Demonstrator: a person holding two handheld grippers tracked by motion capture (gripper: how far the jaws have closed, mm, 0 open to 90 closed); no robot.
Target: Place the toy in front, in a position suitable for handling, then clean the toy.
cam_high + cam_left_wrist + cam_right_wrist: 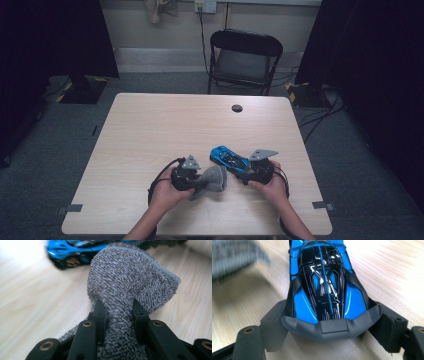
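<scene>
Toward the near edge of the tabletop [150, 130], a little left of its middle, the left gripper [196, 181] is clenched on a grey terry cloth [212, 180]; in the left gripper view the jaws pinch a bunched fold of the cloth [125, 285] between them, and the free part stands up above the pads. Just to the right, a blue and black toy car [229, 158] sits on the wood, nose pointing toward the far left corner. The right gripper [250, 172] grasps it from behind: in the right gripper view the jaws press on both flanks of the toy car [322, 290] near its dark rear bumper, wide apart because the body is wide. The cloth is near the car but apart from it. The step in hand looks like steadying the car for wiping, with the cloth just gathered. The next move likely calls for bringing the loose end of the cloth onto the glossy roof, while the right grip holds firm so the wheels do not roll.
</scene>
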